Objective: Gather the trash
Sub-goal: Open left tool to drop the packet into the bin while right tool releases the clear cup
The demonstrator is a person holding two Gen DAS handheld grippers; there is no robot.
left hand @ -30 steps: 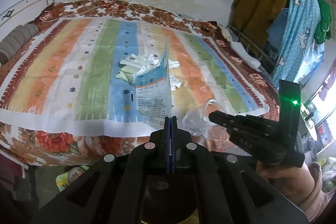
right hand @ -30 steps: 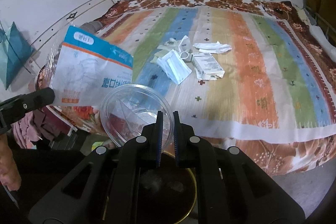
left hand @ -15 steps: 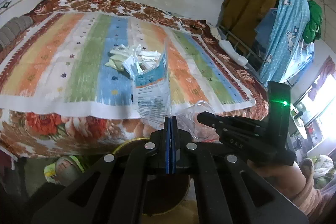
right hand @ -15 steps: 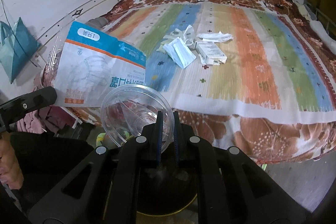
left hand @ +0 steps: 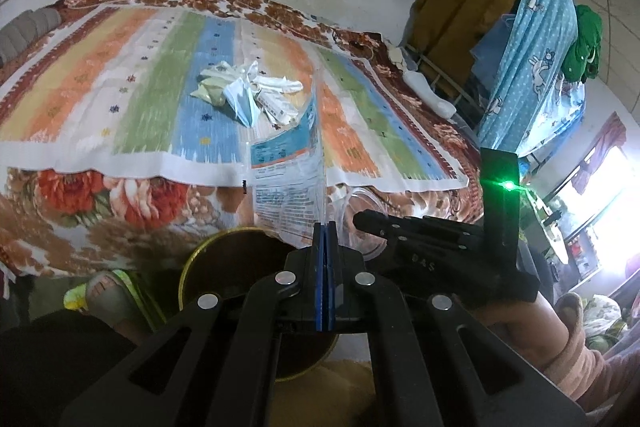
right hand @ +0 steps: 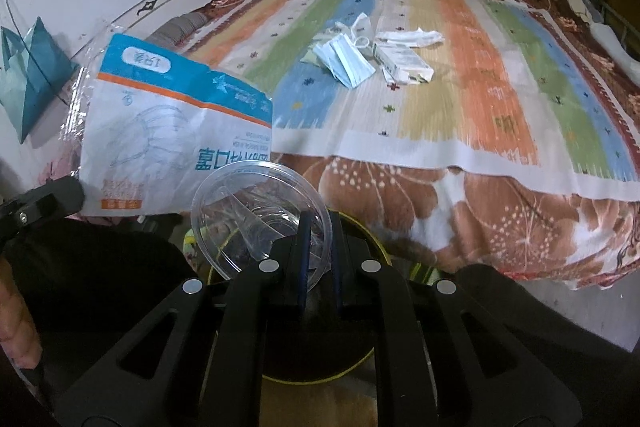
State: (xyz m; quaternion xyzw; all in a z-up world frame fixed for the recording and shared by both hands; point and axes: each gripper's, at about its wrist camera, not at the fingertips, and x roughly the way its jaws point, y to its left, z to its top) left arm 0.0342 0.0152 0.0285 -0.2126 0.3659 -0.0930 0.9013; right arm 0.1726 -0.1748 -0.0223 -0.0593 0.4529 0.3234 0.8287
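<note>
My left gripper (left hand: 325,227) is shut on a blue and white mask packet (left hand: 286,179) and holds it upright above a dark round bin with a yellow rim (left hand: 224,259). The packet also shows at the left of the right wrist view (right hand: 172,131). My right gripper (right hand: 318,223) is shut on the rim of a clear plastic cup (right hand: 256,215), held over the same bin (right hand: 360,239). The right gripper (left hand: 420,231) shows beside the left one, the cup (left hand: 360,215) partly hidden behind it. More trash lies on the bed: a blue mask (right hand: 346,61), a small box (right hand: 404,61) and wrappers (left hand: 216,83).
The bed with a striped sheet (right hand: 480,79) and floral quilt (right hand: 400,211) fills the space ahead. A rack draped with a blue cloth (left hand: 532,39) stands to the right. A teal bag (right hand: 28,83) hangs on the left wall. A foot in a green slipper (left hand: 104,291) is beside the bin.
Both grippers have pulled back from the bed and lowered with their loads. The bin has come into view below them. The grips have not changed.
</note>
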